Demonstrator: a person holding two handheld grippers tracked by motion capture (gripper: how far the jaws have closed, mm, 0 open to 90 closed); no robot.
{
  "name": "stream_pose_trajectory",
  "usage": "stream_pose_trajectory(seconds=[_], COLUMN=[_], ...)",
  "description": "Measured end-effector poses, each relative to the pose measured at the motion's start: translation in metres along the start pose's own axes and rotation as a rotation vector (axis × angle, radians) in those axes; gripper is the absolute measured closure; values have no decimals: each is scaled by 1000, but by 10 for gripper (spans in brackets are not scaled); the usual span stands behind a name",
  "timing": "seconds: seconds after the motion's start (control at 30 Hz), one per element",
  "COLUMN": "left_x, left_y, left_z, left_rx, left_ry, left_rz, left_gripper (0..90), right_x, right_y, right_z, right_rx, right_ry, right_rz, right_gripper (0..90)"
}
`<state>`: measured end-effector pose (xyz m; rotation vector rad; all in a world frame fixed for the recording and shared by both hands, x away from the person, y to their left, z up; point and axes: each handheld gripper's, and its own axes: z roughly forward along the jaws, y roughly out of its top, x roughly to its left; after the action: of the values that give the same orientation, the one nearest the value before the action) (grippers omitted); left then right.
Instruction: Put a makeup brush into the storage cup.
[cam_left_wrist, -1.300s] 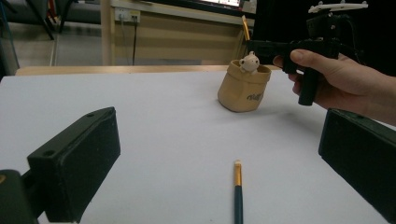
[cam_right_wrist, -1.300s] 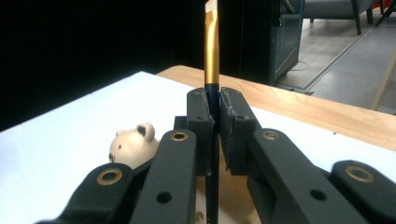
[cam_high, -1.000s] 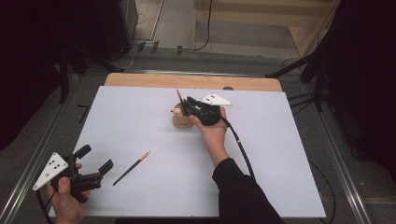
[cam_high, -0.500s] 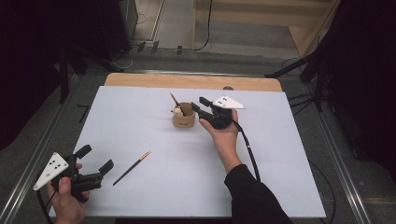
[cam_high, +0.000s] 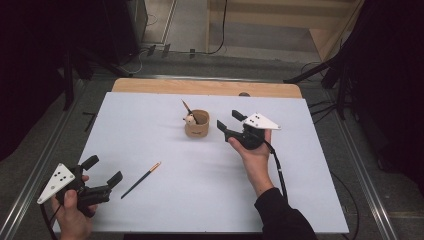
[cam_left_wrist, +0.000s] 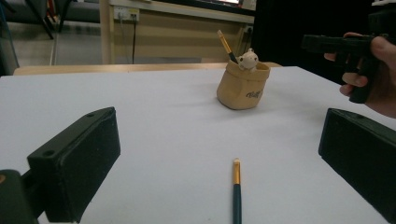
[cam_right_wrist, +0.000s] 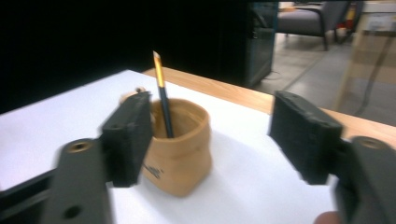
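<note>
Tan cup (cam_high: 197, 125) stands near the middle of the white worktop (cam_high: 210, 200), a brush (cam_high: 188, 109) upright inside. At its 3 o'clock the right hand-held gripper (cam_high: 227, 122) hovers with jaws wide apart, empty. At 7 o'clock a second brush (cam_high: 141, 179) lies flat, just beside the left hand-held gripper (cam_high: 104, 171), likewise spread and empty.

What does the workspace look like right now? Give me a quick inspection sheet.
Surface: white table, wooden strip along its far edge.
Job's things: tan cup upright, holding a brush and a small bear figure; second brush lying flat in front of the left gripper.
Clutter: nothing seen.
Grippers: left gripper open, near corner, empty; right gripper open, beside the cup, apart from it.
Cables: black cable trails along the right forearm.
Surroundings: dark curtains, grey floor, floor cables beyond the table.
</note>
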<state>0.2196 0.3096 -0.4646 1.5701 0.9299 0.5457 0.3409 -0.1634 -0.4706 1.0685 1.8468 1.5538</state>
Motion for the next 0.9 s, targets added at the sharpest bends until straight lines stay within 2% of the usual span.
stream_pose_trajectory(seconds=[0.13, 0.27, 0.37, 0.47, 0.57, 0.7, 0.9], left_x=[0, -1, -1, -1, -1, -1, -1], left_y=[0, 0, 0, 0, 0, 0, 0], left_z=[0, 0, 1, 1, 0, 0, 1], left_rx=[1, 2, 3, 4, 5, 3, 5], left_ry=[-2, -2, -3, -2, -1, 0, 0], left_rz=[3, 4, 4, 6, 6, 5, 7], left_gripper=[0, 0, 0, 0, 0, 0, 0], right_x=[-1, -2, -4, -5, -7, -9, -12], right_y=[-6, -11, -13, -14, -15, -19, -23], right_z=[-14, -26, -33, -39, -46, -56, -72], right_rx=[-12, -14, -6, 16, 24, 18, 6], right_ry=[30, 65, 54, 42, 45, 53, 35], right_rz=[11, -1, -6, 3, -7, -15, -21], right_gripper=[203, 146, 135, 41, 0, 0, 0])
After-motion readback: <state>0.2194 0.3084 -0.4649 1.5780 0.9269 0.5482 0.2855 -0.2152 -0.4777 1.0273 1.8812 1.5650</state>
